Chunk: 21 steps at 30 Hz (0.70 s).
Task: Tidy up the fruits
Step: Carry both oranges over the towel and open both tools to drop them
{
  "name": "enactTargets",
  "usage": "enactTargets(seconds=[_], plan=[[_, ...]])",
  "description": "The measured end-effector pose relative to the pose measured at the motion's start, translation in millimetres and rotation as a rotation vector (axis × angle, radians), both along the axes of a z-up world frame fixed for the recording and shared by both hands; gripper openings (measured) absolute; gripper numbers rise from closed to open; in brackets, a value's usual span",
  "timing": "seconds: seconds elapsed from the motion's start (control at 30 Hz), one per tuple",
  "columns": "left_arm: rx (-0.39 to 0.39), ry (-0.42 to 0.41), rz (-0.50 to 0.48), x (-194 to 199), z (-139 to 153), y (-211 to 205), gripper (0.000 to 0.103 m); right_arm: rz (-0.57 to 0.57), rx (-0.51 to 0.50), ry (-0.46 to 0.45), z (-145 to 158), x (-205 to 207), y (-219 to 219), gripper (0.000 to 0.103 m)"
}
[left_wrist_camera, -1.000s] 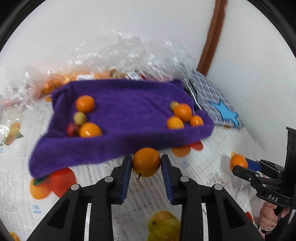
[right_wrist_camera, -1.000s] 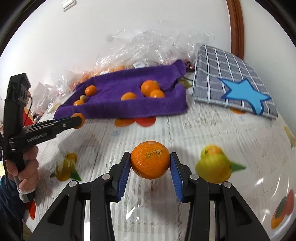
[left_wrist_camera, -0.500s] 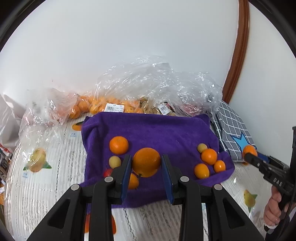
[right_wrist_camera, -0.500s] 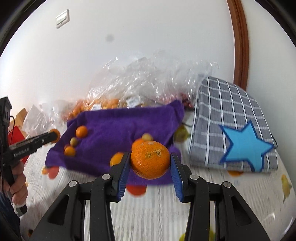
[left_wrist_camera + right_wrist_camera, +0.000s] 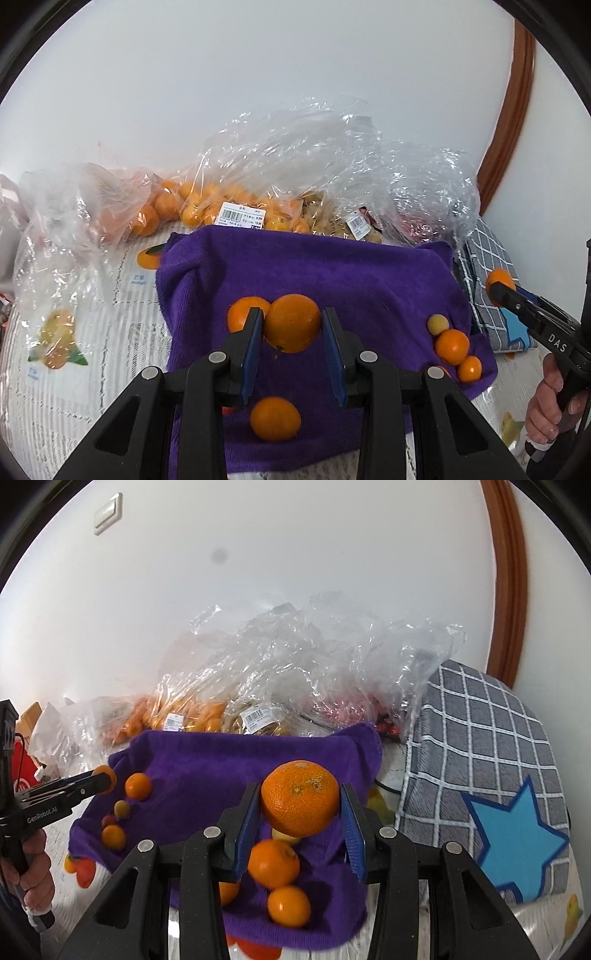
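A purple towel (image 5: 332,273) lies spread on the table with fruit on it. My left gripper (image 5: 291,326) is shut on a smooth orange (image 5: 288,314) and hangs over the towel's left part, above two loose oranges (image 5: 275,419). My right gripper (image 5: 300,808) is shut on a dimpled mandarin (image 5: 300,794) above the towel's (image 5: 207,760) right end. Under it lie two oranges (image 5: 273,864) and a small yellow fruit. In the left wrist view the right gripper (image 5: 498,288) shows at the right edge, held by a hand. The left gripper (image 5: 103,775) appears at the left of the right wrist view.
Clear plastic bags (image 5: 280,184) of oranges and other fruit are piled against the white wall behind the towel. A grey checked cloth with a blue star (image 5: 509,834) lies to the right. The tablecloth (image 5: 74,369) has fruit prints. A brown wooden frame (image 5: 506,572) runs up the wall.
Both grippers have moved forward and upward with their fruit, from over the bare tablecloth to over the purple towel. Their grips have not changed.
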<state>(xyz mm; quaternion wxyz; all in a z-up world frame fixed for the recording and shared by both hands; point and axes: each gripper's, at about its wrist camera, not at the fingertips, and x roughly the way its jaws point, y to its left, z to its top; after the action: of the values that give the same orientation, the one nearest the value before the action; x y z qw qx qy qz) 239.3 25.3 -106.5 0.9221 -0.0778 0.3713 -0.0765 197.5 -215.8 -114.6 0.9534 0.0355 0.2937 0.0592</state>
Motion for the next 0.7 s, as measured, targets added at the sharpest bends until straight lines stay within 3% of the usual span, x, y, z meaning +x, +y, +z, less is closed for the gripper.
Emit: enactTargets(seconds=[0.27, 0.53, 0.7], plan=[[-0.020, 0.019, -0.022, 14, -18, -3, 0.031, 0.092, 0.047, 0.065, -17, 29, 29, 0.042], [-0.032, 0.054, -0.051, 17, -26, -4, 0.031, 0.220, -0.006, 0.087, -36, 23, 61, 0.042], [-0.023, 0.077, -0.069, 17, -31, -10, 0.031, 0.241, -0.053, 0.095, -46, 18, 72, 0.042]])
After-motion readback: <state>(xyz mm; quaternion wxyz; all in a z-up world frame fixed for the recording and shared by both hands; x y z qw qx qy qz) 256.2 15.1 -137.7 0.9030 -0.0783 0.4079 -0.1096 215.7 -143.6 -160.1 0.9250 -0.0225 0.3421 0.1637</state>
